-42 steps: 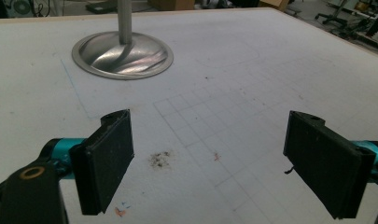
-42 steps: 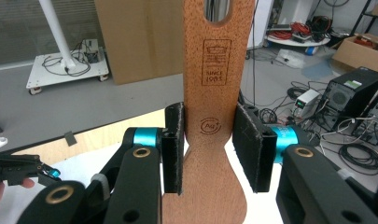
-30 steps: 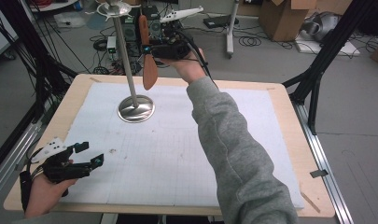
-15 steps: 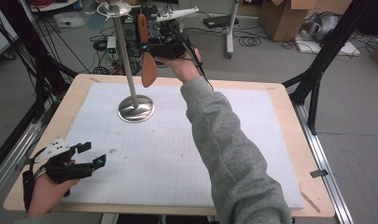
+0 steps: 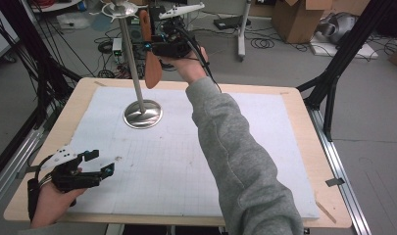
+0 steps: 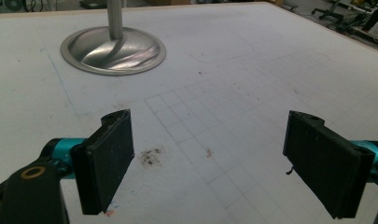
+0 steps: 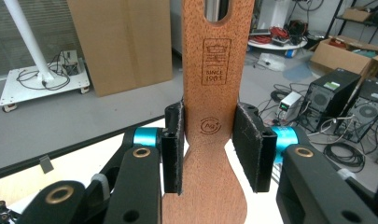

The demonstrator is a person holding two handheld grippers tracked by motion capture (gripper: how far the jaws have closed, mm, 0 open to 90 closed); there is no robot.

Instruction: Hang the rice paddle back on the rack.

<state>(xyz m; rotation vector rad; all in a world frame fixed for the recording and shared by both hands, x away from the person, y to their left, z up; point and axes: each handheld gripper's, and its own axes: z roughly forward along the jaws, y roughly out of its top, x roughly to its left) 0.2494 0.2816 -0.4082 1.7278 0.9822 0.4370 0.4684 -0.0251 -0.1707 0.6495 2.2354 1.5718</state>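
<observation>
White gridded mat (image 5: 245, 147) covers most of the wooden tabletop (image 5: 304, 122); faint pencil squares and a few dark smudges (image 6: 150, 157) show on it in the left gripper view. Grey floor beyond the far edge carries loose black cables (image 5: 264, 43) and a white stand base (image 7: 39, 86) on castors with cable coiled on it. Large brown cardboard sheet (image 7: 121, 42) stands upright behind the table in the right gripper view. Open cardboard boxes (image 5: 296, 17) sit at far right. Two dark computer towers (image 7: 333, 95) stand side by side on the floor, a small white box (image 7: 288, 103) just beside them. Black frame struts (image 5: 343, 63) flank the table.
</observation>
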